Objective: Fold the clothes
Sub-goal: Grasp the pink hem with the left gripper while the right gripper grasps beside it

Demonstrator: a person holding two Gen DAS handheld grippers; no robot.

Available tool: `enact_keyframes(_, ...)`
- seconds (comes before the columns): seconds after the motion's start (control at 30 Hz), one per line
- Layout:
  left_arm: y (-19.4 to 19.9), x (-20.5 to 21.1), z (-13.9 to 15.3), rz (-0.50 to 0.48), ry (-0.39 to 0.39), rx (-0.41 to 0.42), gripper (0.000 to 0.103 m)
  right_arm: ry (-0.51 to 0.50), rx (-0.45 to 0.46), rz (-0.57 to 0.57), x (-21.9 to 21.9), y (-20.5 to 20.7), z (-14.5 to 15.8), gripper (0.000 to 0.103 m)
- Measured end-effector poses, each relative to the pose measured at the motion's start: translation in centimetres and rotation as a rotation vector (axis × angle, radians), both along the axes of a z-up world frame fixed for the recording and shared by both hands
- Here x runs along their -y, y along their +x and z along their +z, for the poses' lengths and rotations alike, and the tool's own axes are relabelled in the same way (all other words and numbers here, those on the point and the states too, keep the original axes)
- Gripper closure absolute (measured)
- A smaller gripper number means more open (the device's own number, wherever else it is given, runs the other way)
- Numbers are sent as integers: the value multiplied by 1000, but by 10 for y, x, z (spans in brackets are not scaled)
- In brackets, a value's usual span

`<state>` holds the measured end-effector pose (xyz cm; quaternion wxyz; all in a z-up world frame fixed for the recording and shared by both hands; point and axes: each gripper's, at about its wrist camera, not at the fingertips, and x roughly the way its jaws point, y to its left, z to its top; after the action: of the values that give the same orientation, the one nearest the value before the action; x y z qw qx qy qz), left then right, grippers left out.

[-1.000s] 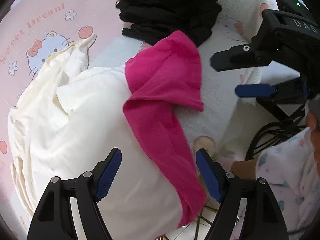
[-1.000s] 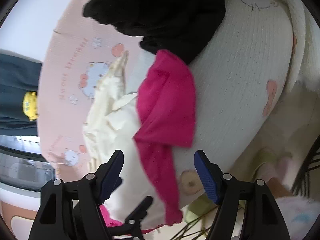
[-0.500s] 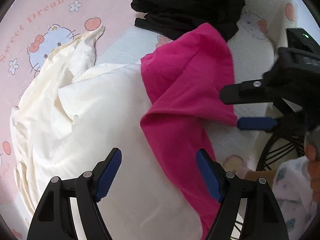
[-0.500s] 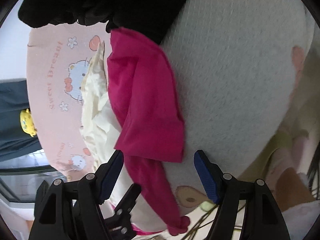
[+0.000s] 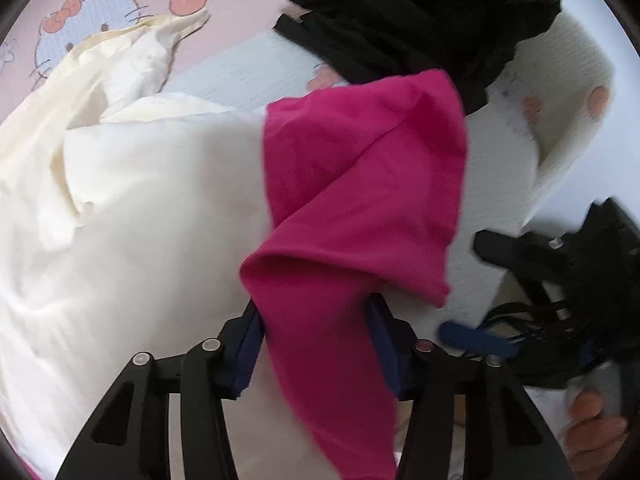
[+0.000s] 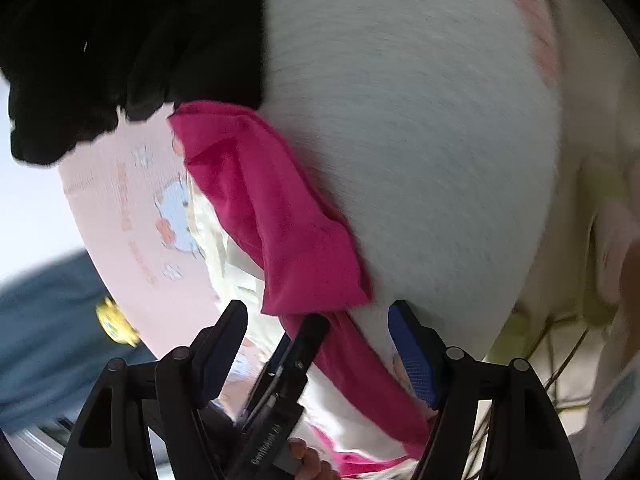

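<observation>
1. Left fingers: blue pads, one on each side of the hanging strip of the magenta garment. My left gripper has just been closing, with that strip between its jaws. I cannot tell whether the pads press the cloth yet.
2. Right fingers: spread wide, nothing pinched. My right gripper hangs low beside the bed edge, with the left gripper's black body and the magenta strip in the gap ahead of it.
3. Magenta garment: folded over itself, draped across the cream garment and the white knit blanket. Its lower strip trails over the edge, toward me.
4. Cream garment: rumpled, spread on the pink cartoon-cat sheet, partly under the magenta one.
5. Black clothes: heaped at the far side, touching the magenta garment's upper corner.
6. White knit blanket: to the right of the magenta garment, with pink spots at its far edge.
7. Hand: mine, on the right gripper's handle, lower right of the left view.
</observation>
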<state>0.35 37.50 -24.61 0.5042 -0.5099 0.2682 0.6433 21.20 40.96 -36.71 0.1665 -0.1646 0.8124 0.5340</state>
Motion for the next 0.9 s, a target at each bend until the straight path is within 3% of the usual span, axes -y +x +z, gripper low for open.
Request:
enact_keyframes(0.03, 1, 0, 1, -10, 12, 6, 69, -16, -11, -18, 3, 2, -2, 31)
enact_keyframes(0.13, 5, 1, 5, -51, 37, 7, 74, -10, -22, -36, 1, -1, -3, 31)
enact_keyframes(0.27, 12, 1, 6, -71, 47, 11, 74, 28, -38, -53, -5, -11, -1, 30)
enact_keyframes(0.47, 20, -7, 5, -99, 44, -6, 74, 9, -76, -67, -13, -24, -8, 30)
enact_keyframes(0.67, 23, -11, 4, -105, 29, -21, 74, 36, -29, -35, -23, -33, -1, 30)
enact_keyframes(0.73, 23, -12, 4, -104, 25, -25, 74, 57, 8, -7, -26, -35, 2, 38)
enact_keyframes(0.8, 24, -12, 4, -101, 23, -28, 74, 133, 130, 66, -29, -39, 9, 90)
enact_keyframes(0.9, 27, -13, 5, -96, 18, -39, 81, 259, 236, 144, -28, -44, 25, 91)
